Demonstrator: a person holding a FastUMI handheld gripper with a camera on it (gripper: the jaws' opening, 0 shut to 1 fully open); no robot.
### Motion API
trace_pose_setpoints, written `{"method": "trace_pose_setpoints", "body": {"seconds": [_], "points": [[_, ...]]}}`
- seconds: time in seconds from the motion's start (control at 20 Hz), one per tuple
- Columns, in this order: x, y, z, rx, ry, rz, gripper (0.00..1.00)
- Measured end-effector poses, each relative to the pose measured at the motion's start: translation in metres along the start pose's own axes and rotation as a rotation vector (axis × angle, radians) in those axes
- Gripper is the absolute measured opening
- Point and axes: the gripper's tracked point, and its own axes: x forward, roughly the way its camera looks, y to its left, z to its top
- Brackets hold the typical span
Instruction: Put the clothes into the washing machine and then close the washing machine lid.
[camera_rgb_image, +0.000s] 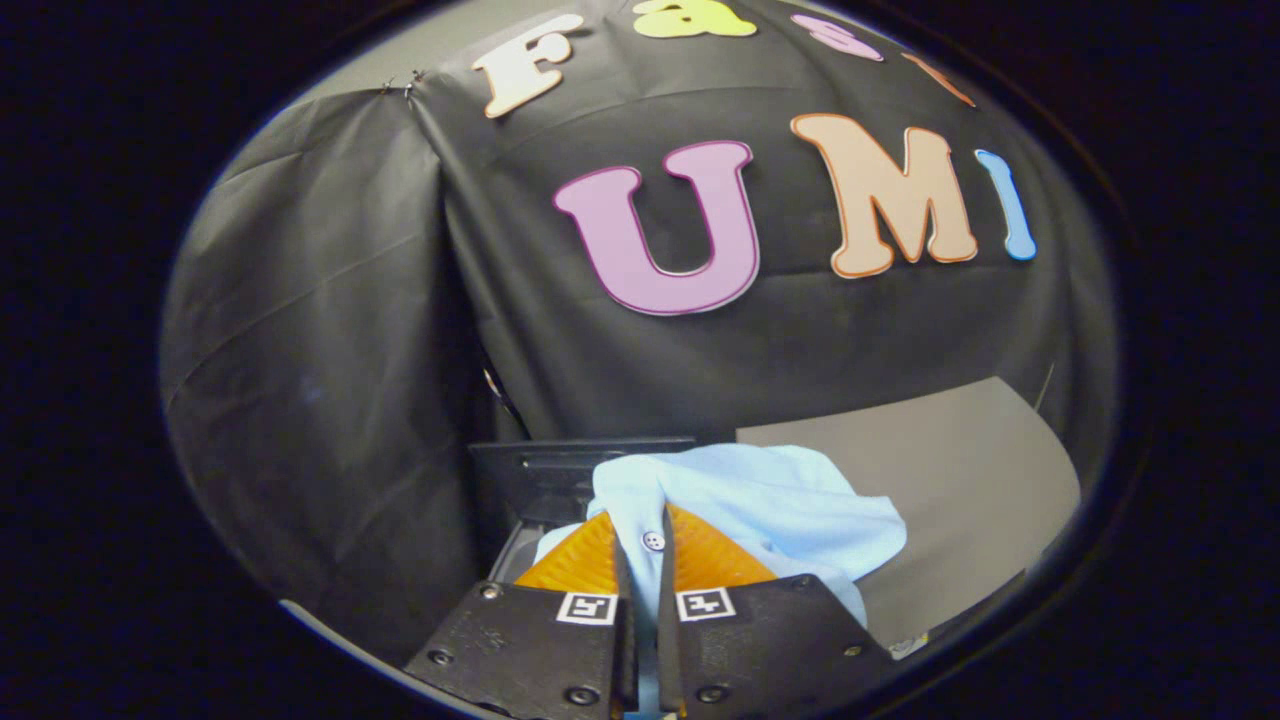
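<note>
My gripper (641, 540) is shut on a light blue garment (770, 500), a shirt with a small button showing right between the fingertips. The cloth bunches up above and to the right of the fingers and hangs from them, lifted off the surface. Just beyond the fingers, behind the cloth, stands the dark raised lid (560, 470) of the washing machine, upright and open. The tub beneath it is hidden by my fingers and the garment.
A grey tabletop (960, 480) stretches to the right of the garment. Black cloth walls (320, 400) close off the booth at the back and on the left, close behind the machine.
</note>
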Motion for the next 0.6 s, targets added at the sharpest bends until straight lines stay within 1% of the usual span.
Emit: {"method": "trace_pose_setpoints", "body": {"seconds": [0.15,0.3,0.4,0.5,0.6], "points": [[0.002,0.003,-0.005,-0.032,-0.011,0.032,0.08],[0.024,0.010,-0.027,-0.017,0.026,0.081,0.08],[0.042,0.003,-0.039,0.000,0.057,0.111,0.08],[0.050,-0.007,-0.045,-0.013,0.101,0.124,0.08],[0.058,0.001,-0.051,-0.030,0.148,0.135,0.08]]}}
